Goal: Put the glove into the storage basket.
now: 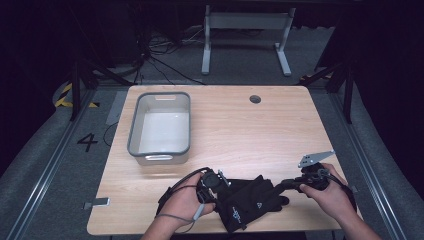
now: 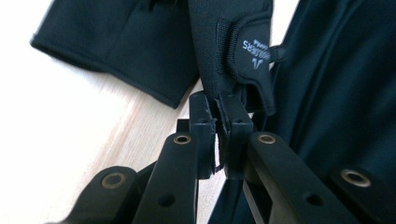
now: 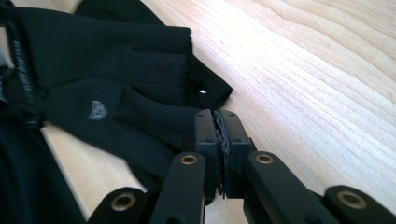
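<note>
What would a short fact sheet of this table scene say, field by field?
Surface: wooden table
Container: grey-rimmed white tub, far left, nothing seen inside
Item handled: black gloves at the near edge
Left gripper: jaws shut on a glove's cuff edge
Right gripper: jaws shut on a glove's fabric edge
Hands: one on each gripper

Left gripper (image 2: 223, 108) jaws pinched together on black glove (image 2: 233, 51) edge — white logo lettering, pale wooden table (image 2: 60, 140) beneath

The gloves (image 1: 250, 200) lie on the table (image 1: 240, 125), nearer than the bin (image 1: 160, 125).
</note>
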{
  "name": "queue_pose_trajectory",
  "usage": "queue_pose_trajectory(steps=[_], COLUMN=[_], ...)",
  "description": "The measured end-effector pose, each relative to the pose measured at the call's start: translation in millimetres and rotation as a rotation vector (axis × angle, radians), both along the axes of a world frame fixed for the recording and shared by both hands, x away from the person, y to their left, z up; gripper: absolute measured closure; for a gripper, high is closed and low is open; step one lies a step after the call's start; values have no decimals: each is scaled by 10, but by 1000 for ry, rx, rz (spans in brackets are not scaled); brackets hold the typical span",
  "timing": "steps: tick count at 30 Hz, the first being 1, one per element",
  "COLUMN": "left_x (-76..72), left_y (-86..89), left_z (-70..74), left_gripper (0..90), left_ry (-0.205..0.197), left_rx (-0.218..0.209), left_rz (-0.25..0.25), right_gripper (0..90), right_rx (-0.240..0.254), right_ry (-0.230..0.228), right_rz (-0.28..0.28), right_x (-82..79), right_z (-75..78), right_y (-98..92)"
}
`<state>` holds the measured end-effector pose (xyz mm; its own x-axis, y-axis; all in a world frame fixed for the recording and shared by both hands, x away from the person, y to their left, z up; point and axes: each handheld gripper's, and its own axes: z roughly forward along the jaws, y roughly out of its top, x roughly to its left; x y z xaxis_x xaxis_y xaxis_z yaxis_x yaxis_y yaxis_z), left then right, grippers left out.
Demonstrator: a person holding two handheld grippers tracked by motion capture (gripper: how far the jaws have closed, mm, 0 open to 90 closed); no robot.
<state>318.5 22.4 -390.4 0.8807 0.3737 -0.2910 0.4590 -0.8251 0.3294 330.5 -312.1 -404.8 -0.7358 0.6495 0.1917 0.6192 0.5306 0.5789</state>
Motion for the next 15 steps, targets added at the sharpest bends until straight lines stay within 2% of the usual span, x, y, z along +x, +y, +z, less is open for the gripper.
queue_pose_trajectory(steps=[2, 8, 15], left_x=[1, 59, 209], left_y=[-1, 36, 37], left_z=[73, 204, 203], left_gripper=[853, 853, 853], left_ry=[-3, -41, -85], left_rx=[-22, -43, -23], left_rz=[-10, 0, 49], right_gripper=[882, 882, 882], right_rx=[14, 29, 27], right_ry=[-6, -21, -27], right_rz=[-20, -54, -63], right_x=[-33, -138, -257], right_z=[55, 138, 145], right_y=[-28, -80, -76])
